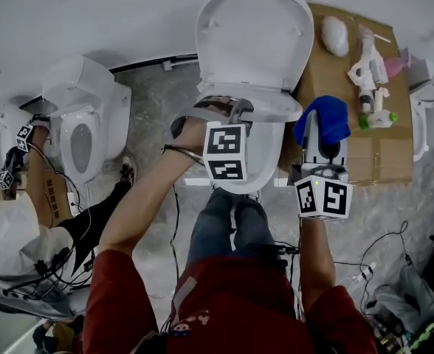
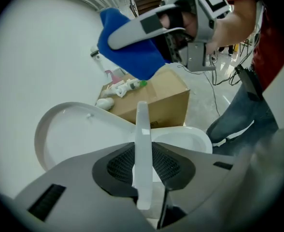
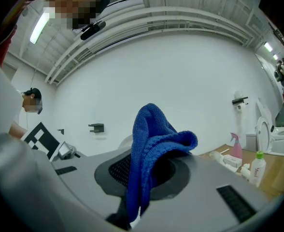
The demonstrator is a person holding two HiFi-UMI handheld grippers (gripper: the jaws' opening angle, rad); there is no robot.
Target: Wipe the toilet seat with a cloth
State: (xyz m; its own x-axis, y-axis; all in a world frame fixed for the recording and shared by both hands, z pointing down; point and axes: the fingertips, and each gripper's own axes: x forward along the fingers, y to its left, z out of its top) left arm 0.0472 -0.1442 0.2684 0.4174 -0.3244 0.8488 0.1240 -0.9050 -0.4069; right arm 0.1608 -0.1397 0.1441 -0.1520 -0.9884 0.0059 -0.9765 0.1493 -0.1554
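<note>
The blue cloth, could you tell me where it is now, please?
The blue cloth is pinched in the right gripper, right of the raised toilet lid in the head view, beside the cardboard box.

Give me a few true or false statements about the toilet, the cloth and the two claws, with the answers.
1. The toilet lid is up. True.
2. The right claw grips a red cloth. False: the cloth is blue.
3. The toilet seat sits between the jaws of the left claw. True.
4. The cloth is rubbing the seat. False: it is held in the air, apart from the seat.
5. The bottles are on the floor. False: they are on the cardboard box.
</note>
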